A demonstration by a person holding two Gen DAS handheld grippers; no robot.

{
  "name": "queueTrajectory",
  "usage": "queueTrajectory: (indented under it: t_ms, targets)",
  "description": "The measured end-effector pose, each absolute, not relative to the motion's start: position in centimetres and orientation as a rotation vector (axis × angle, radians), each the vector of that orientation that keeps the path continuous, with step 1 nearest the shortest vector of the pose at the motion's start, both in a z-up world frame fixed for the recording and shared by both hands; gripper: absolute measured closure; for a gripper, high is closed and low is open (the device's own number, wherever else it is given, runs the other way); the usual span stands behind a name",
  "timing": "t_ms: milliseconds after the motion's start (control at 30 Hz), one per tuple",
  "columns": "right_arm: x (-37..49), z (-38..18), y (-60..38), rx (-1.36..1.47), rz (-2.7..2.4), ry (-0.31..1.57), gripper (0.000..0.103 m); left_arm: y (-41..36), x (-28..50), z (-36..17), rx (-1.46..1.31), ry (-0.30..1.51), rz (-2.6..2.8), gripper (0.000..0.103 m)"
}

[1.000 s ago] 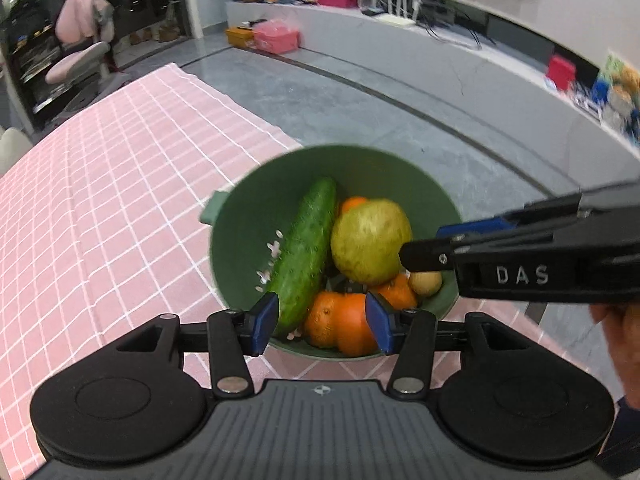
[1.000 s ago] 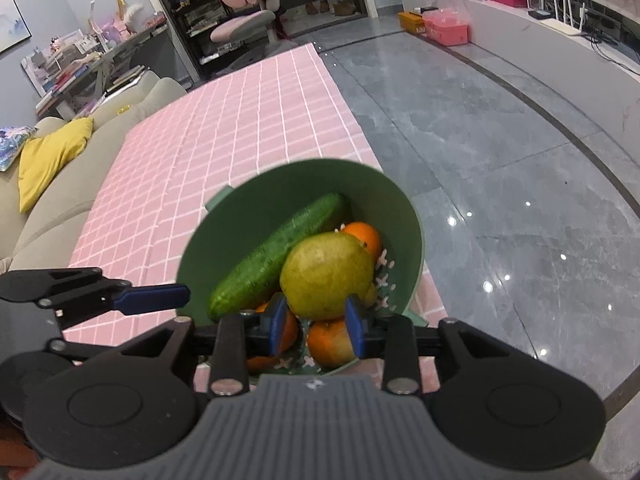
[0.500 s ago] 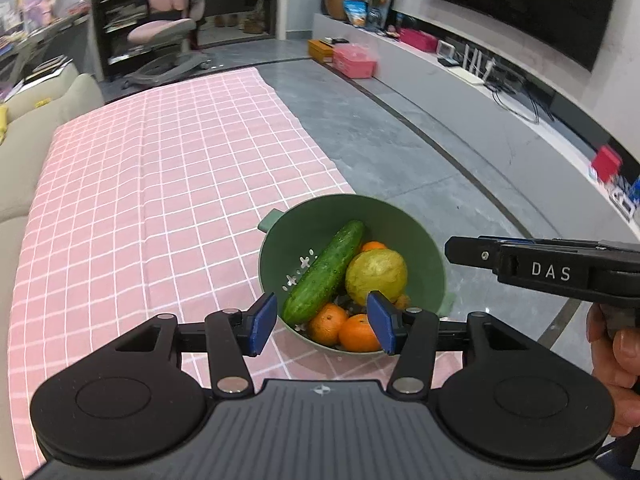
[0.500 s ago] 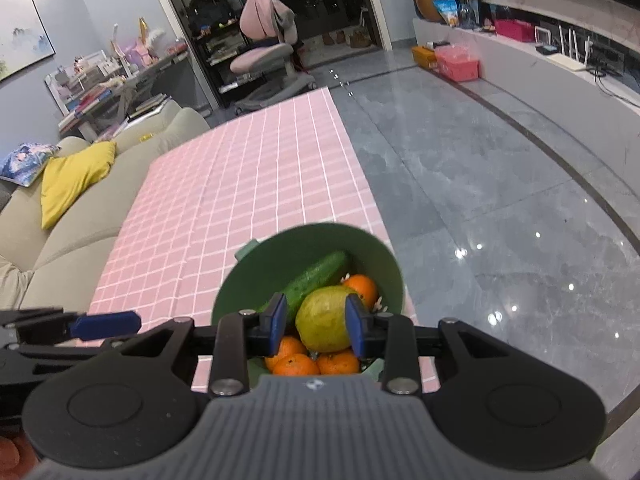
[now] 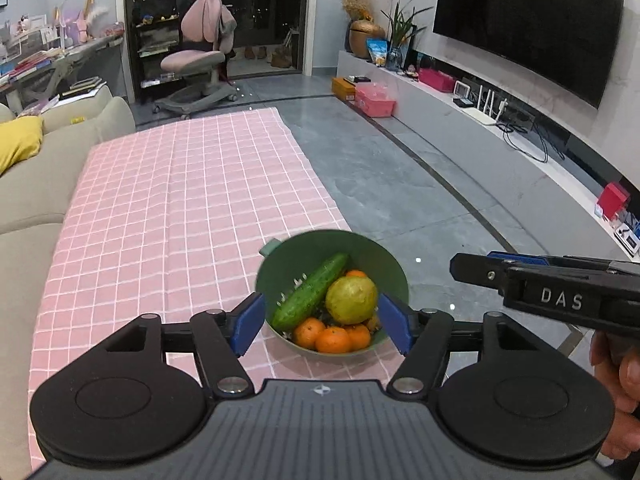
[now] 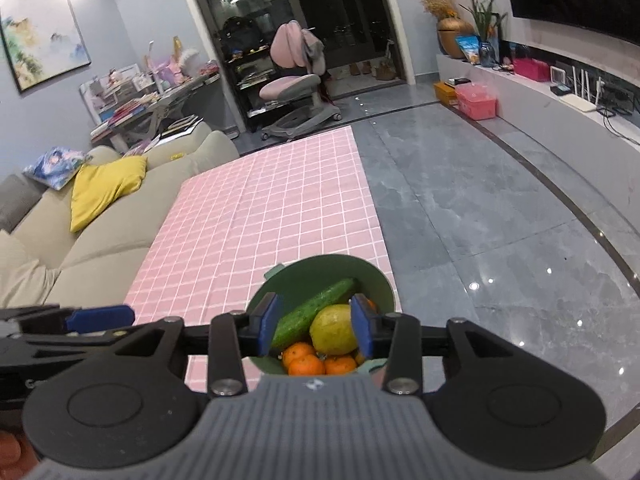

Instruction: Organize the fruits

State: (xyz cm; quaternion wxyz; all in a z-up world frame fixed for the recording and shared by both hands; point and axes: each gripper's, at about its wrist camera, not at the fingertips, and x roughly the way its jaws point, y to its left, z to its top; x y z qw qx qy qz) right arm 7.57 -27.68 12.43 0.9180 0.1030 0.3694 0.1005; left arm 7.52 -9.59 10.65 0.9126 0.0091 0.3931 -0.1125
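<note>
Desk [image 5: 168, 216]: pink checked cloth; your green bowl [image 5: 384, 264] sits at its near right corner.
Views: your left camera shows the right claw [image 5: 472, 270] from the side, with your hand [image 5: 620, 392] behind it; your right camera shows the sofa's yellow cushion [image 6: 106, 188] in full.
Left claw [image 5: 322, 328]: jaws opening, wide, empty, raised above the bowl.
Right claw [image 6: 316, 322]: jaws opening, narrower gap, gripping nothing, clear of the fruit.
Cucumber [image 5: 310, 292]: one, leaning on the bowl's wall.
Pear [image 5: 351, 294]: one, yellow-green, beside the cucumber.
Oranges [image 5: 332, 338]: about five; those underneath are partly hidden.
</note>
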Motion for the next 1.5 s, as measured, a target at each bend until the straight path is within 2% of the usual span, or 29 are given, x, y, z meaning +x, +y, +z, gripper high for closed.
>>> queueTrajectory:
  t_ms: [133,233,633,1500]
  targets:
    - [6.9,11.7,-27.7,0.191,0.206,0.781,0.061,-10.5,7.7,9.6,0.029,0.855,-0.195,0.016]
    - [6.7,10.9,-27.5,0.174,0.210,0.808,0.059,-10.8,7.5,8.7,0.022,0.864,-0.160,0.013]
    - [7.6,7.2,-27.0,0.080,0.202,0.937,0.058,-11.0,7.4,5.4,-0.050,0.949,-0.029,0.013]
    - [7.4,7.7,-27.6,0.104,0.188,0.929,0.058,-11.9,7.4,6.5,-0.003,0.935,-0.027,0.013]
